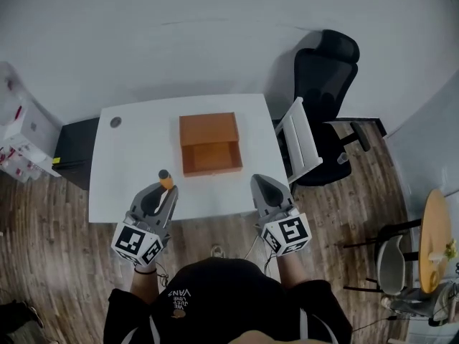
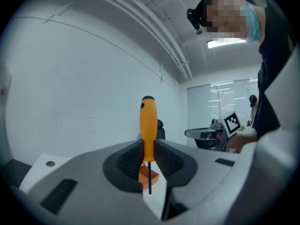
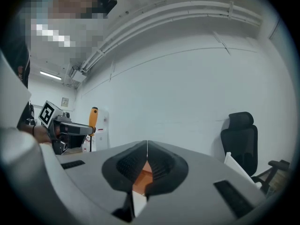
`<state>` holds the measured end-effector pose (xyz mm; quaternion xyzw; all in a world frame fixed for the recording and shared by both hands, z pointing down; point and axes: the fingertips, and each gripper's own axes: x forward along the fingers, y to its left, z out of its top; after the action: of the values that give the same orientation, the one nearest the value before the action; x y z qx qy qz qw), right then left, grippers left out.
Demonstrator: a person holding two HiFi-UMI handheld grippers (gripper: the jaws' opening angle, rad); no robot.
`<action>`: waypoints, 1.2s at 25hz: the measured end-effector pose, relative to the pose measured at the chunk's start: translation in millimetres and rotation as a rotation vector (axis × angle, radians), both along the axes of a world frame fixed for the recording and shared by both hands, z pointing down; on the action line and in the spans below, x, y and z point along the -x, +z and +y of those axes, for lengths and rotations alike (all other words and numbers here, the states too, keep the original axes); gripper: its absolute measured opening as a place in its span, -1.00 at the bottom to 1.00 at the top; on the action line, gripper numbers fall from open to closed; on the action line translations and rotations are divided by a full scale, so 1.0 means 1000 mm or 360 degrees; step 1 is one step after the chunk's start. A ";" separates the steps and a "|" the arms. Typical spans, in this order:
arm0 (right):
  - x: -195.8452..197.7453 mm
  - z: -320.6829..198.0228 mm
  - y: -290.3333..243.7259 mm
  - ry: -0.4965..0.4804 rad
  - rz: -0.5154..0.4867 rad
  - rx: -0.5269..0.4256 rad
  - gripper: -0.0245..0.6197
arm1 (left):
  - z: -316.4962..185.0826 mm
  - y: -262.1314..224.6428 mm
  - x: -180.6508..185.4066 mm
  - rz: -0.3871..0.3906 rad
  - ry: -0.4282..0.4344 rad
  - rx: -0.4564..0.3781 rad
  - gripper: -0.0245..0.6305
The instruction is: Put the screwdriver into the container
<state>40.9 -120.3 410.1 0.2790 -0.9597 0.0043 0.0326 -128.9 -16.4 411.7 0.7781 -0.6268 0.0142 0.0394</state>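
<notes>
Head view first: a white desk (image 1: 136, 185) stands against the wall, with a black office chair (image 1: 326, 84) off to its right side. An orange container (image 1: 209, 143) sits square in the middle of the desk, its near half open as a shallow recess. Both grippers hover at the desk's near edge, well short of the container. The left gripper (image 1: 163, 190) points level, and the left gripper view shows its jaws clamped on the screwdriver (image 2: 148, 125), which stands upright between them, orange handle with its black cap up and the thin dark shaft pointing down. The screwdriver is in the air, clear of the container. The right gripper (image 1: 262, 180) is beside it, apart from it, jaws pressed together with nothing between them.
</notes>
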 end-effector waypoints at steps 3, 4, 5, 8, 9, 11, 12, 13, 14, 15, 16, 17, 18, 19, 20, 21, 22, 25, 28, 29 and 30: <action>0.001 -0.014 0.005 -0.0026 -0.0007 0.0011 -0.89 | -0.012 0.003 -0.001 -0.0005 -0.0026 0.0006 -0.70; 0.000 -0.017 0.006 -0.0036 -0.0008 0.0014 -0.89 | -0.014 0.004 -0.002 -0.0009 -0.0030 0.0008 -0.70; 0.000 -0.019 0.008 -0.0044 -0.0006 0.0020 -0.89 | -0.017 0.005 -0.003 -0.0008 -0.0035 0.0012 -0.70; 0.000 -0.029 0.013 -0.0060 0.0001 0.0039 -0.89 | -0.025 0.008 -0.002 -0.0006 -0.0050 0.0023 -0.70; 0.001 -0.031 0.015 -0.0065 0.0000 0.0046 -0.89 | -0.027 0.008 -0.001 -0.0004 -0.0060 0.0031 -0.70; 0.003 -0.034 0.017 -0.0070 -0.0001 0.0057 -0.89 | -0.031 0.009 0.002 0.0001 -0.0072 0.0042 -0.70; 0.004 -0.035 0.018 -0.0068 0.0002 0.0059 -0.89 | -0.034 0.009 0.004 0.0004 -0.0071 0.0041 -0.70; 0.007 -0.038 0.018 -0.0065 0.0004 0.0060 -0.89 | -0.037 0.009 0.006 0.0004 -0.0065 0.0040 -0.70; 0.009 -0.040 0.017 -0.0061 0.0003 0.0059 -0.89 | -0.040 0.009 0.007 0.0002 -0.0055 0.0040 -0.70; 0.012 -0.043 0.017 -0.0055 0.0000 0.0060 -0.89 | -0.043 0.010 0.009 -0.0001 -0.0044 0.0040 -0.70; 0.015 -0.046 0.017 -0.0049 -0.0002 0.0062 -0.89 | -0.047 0.010 0.011 -0.0004 -0.0031 0.0041 -0.70; 0.017 -0.048 0.017 -0.0042 -0.0004 0.0065 -0.89 | -0.051 0.010 0.014 -0.0003 -0.0019 0.0042 -0.70; 0.020 -0.051 0.016 -0.0032 -0.0005 0.0069 -0.89 | -0.056 0.009 0.017 0.0001 -0.0010 0.0044 -0.70; 0.023 -0.054 0.016 -0.0023 -0.0007 0.0070 -0.89 | -0.061 0.008 0.020 0.0005 -0.0001 0.0044 -0.70; 0.026 -0.057 0.014 -0.0012 -0.0008 0.0070 -0.89 | -0.065 0.006 0.023 0.0004 0.0009 0.0041 -0.70; 0.029 -0.060 0.013 -0.0001 -0.0011 0.0068 -0.89 | -0.070 0.005 0.026 0.0001 0.0021 0.0037 -0.70; 0.032 -0.064 0.011 0.0010 -0.0015 0.0065 -0.89 | -0.075 0.003 0.029 -0.0004 0.0034 0.0031 -0.70; 0.040 -0.071 0.005 0.0036 -0.0026 0.0045 -0.89 | -0.087 -0.002 0.037 -0.0021 0.0077 0.0015 -0.70; 0.048 -0.076 0.003 0.0067 -0.0033 0.0038 -0.89 | -0.096 -0.006 0.047 -0.0041 0.0110 -0.0001 -0.70; 0.051 -0.078 0.003 0.0080 -0.0036 0.0037 -0.89 | -0.100 -0.008 0.050 -0.0047 0.0121 -0.0006 -0.70; 0.052 -0.079 0.003 0.0095 -0.0038 0.0036 -0.89 | -0.103 -0.009 0.053 -0.0051 0.0133 -0.0010 -0.70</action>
<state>-11.5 -199.4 413.0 0.3070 -0.9512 0.0194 0.0240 -182.4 -119.3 402.9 0.8034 -0.5943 0.0263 0.0263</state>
